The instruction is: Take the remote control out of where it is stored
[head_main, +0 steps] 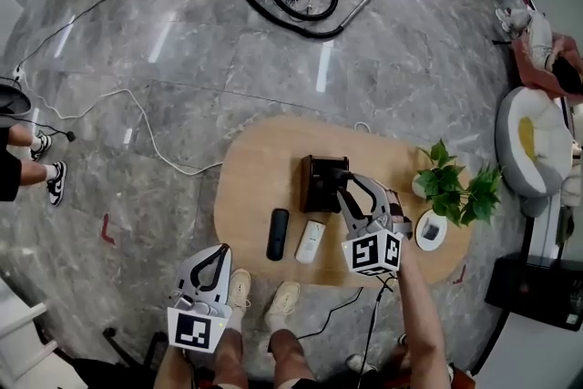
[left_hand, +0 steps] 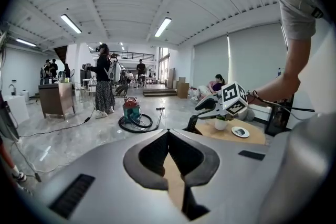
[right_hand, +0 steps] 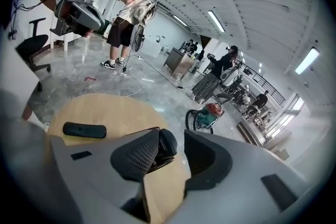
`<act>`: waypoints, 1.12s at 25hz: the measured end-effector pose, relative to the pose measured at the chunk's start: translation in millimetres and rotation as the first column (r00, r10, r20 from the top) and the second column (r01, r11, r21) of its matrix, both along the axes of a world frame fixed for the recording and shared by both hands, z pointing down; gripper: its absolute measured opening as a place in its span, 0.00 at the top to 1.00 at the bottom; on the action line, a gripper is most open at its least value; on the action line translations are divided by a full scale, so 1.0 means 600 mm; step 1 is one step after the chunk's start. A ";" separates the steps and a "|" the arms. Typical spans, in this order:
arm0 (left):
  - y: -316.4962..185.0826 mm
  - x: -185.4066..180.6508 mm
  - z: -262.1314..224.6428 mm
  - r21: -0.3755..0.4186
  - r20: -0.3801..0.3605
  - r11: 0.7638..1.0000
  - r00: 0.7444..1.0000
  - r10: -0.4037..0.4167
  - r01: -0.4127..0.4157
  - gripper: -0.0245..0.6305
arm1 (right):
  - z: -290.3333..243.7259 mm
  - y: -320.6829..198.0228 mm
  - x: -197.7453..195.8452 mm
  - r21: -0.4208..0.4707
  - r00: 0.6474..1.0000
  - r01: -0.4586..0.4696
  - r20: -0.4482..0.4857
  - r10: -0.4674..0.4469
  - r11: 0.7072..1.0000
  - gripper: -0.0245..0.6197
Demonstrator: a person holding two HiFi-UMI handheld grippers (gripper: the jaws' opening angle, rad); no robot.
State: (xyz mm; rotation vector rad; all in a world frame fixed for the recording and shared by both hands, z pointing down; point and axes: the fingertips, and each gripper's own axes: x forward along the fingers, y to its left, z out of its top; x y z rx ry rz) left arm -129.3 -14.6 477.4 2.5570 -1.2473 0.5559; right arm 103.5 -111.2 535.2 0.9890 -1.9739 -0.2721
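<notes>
One black remote (head_main: 278, 234) and white remote (head_main: 311, 241) lie beside the box (head_main: 314, 182).

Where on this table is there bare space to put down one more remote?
Widest bare patch: the left end of the table, left of the black remote and the holder. A narrow strip runs behind the holder. Crowded: the front middle, where the white remote lies beside the black one, and the right end with the plant, the dish and the right gripper.
</notes>
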 end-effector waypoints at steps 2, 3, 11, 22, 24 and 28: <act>0.003 0.000 0.001 -0.001 -0.006 1.000 1.000 -0.012 0.012 0.96 | 0.012 -0.005 -0.001 -0.027 1.000 0.016 -0.014 -0.016 1.000 0.74; 0.004 0.000 0.001 -0.001 -0.008 1.000 1.000 -0.018 0.018 0.96 | 0.019 -0.007 -0.001 -0.041 0.999 0.023 -0.021 -0.024 0.999 0.73; 0.012 -0.017 -0.005 -0.018 0.000 0.998 0.998 -0.058 0.058 0.96 | 0.054 -0.021 -0.003 -0.099 0.998 0.038 -0.049 -0.043 0.994 0.72; 0.029 -0.040 -0.006 -0.024 0.012 0.993 0.994 -0.112 0.113 0.96 | 0.064 -0.040 0.001 -0.108 0.991 0.058 -0.115 -0.071 0.992 0.73; 0.032 -0.038 -0.006 -0.022 0.014 0.993 0.994 -0.112 0.112 0.96 | 0.066 -0.036 0.000 -0.116 0.986 0.077 -0.138 -0.093 0.990 0.73; 0.033 -0.030 -0.014 -0.016 0.005 0.994 0.994 -0.111 0.111 0.96 | 0.066 -0.031 0.001 -0.142 0.984 0.087 -0.144 -0.108 0.986 0.76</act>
